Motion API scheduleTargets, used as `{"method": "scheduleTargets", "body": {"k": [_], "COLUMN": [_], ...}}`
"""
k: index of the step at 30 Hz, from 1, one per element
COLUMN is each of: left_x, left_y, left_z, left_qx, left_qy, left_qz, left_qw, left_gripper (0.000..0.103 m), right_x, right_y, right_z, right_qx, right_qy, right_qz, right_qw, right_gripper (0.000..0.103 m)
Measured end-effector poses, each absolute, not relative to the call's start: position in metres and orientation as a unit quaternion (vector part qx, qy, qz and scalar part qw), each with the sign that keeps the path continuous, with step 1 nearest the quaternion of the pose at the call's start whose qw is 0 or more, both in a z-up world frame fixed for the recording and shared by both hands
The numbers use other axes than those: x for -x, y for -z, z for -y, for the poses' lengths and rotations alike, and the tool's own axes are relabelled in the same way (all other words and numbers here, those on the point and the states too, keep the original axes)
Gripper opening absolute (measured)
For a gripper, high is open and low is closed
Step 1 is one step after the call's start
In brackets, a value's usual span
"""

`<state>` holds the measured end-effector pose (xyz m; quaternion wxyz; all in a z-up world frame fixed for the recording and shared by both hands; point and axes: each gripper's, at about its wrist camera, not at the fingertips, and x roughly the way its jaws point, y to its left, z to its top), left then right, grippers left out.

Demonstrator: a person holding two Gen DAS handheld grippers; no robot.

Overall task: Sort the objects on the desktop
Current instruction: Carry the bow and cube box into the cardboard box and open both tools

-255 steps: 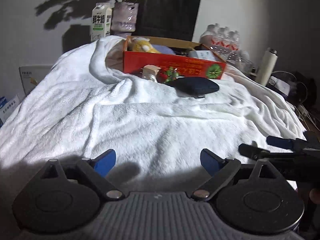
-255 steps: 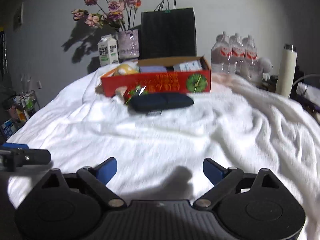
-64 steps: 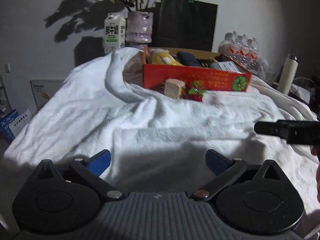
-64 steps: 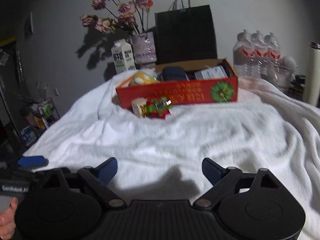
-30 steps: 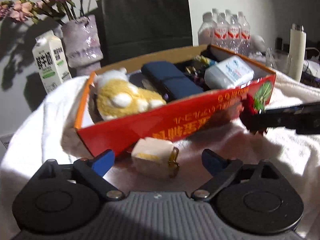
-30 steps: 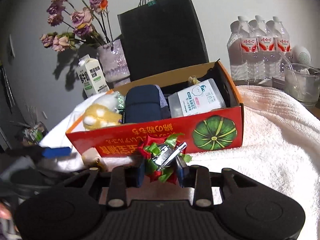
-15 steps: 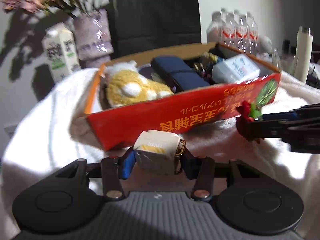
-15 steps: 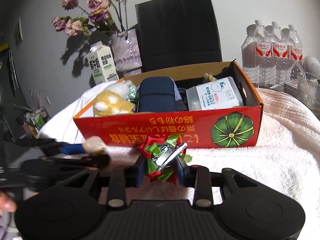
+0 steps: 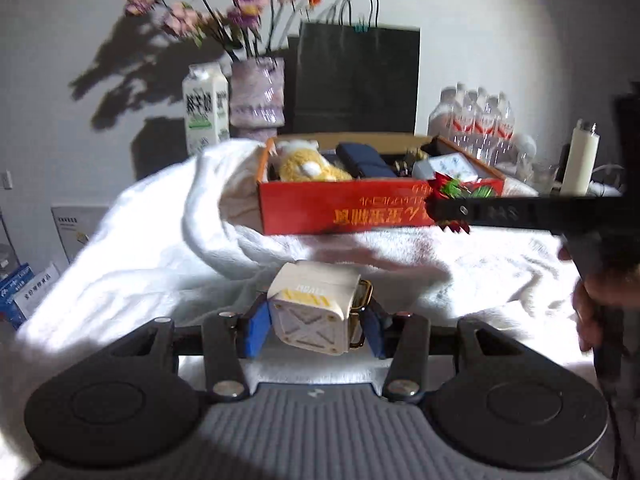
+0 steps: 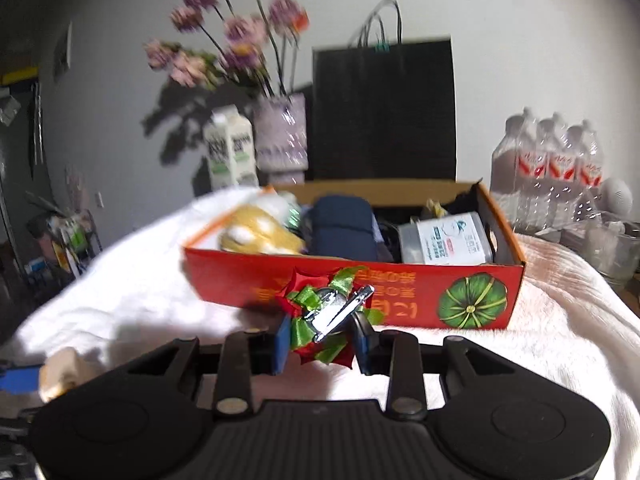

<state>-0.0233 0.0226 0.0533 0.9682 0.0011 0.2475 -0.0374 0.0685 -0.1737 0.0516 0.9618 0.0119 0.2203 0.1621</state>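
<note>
Cream earbud case (image 9: 316, 307) with a gold clip sits clamped between the blue pads of the left tool (image 9: 314, 326), lifted just above the white blanket (image 9: 132, 256). Those pads have just been closing on it. The right tool (image 10: 322, 340) is clamped on a red and green ribbon bow (image 10: 320, 320) with a shiny silver clip on it. In the left wrist view the right tool (image 9: 448, 210) reaches in from the right, with the bow (image 9: 452, 192) right in front of the red box (image 9: 340, 208). A person's hand (image 9: 600, 300) grips its handle.

The red cardboard box (image 10: 400, 292) stands farther back on the blanket. Inside it, from left to right, are a yellow plush toy (image 10: 256, 236), a dark blue pouch (image 10: 344, 232) and a white pack of wipes (image 10: 448, 240).

Behind the box stand a milk carton (image 9: 205, 108), a vase of flowers (image 9: 258, 96) and a black paper bag (image 9: 356, 80). Water bottles (image 10: 556, 164) are at the far right.
</note>
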Motion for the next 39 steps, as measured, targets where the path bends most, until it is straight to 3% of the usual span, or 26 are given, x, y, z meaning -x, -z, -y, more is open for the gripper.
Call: {"method": "scheduleTargets", "body": {"k": [9, 18, 24, 29, 35, 39], "left_x": [0.081, 0.097, 0.088, 0.050, -0.043, -0.128], "left_y": [-0.059, -0.061, -0.062, -0.092, -0.144, -0.161], "left_z": [-0.017, -0.005, -0.007, -0.013, -0.019, -0.005], "left_qx": [-0.019, -0.016, -0.023, -0.036, -0.020, -0.037], "left_qy": [0.024, 0.031, 0.027, 0.054, 0.094, 0.121], "left_qz": [-0.228, -0.227, -0.227, -0.216, -0.205, -0.225], "left_qw": [0.973, 0.973, 0.973, 0.974, 0.974, 0.966], "left_gripper": [0.050, 0.050, 0.050, 0.050, 0.050, 0.050], "right_x": [0.072, 0.127, 0.117, 0.086, 0.010, -0.077], "right_y": [-0.067, -0.062, -0.058, -0.075, -0.127, -0.150], "right_z": [0.171, 0.175, 0.179, 0.189, 0.214, 0.225], "right_qx": [-0.003, 0.024, 0.010, 0.003, 0.017, 0.021], "right_qy": [-0.161, -0.144, -0.144, -0.153, -0.153, -0.147], "right_qz": [-0.159, -0.155, -0.163, -0.159, -0.128, -0.157], "right_qw": [0.974, 0.977, 0.976, 0.975, 0.980, 0.976], "right_gripper": [0.031, 0.031, 0.031, 0.031, 0.031, 0.031]}}
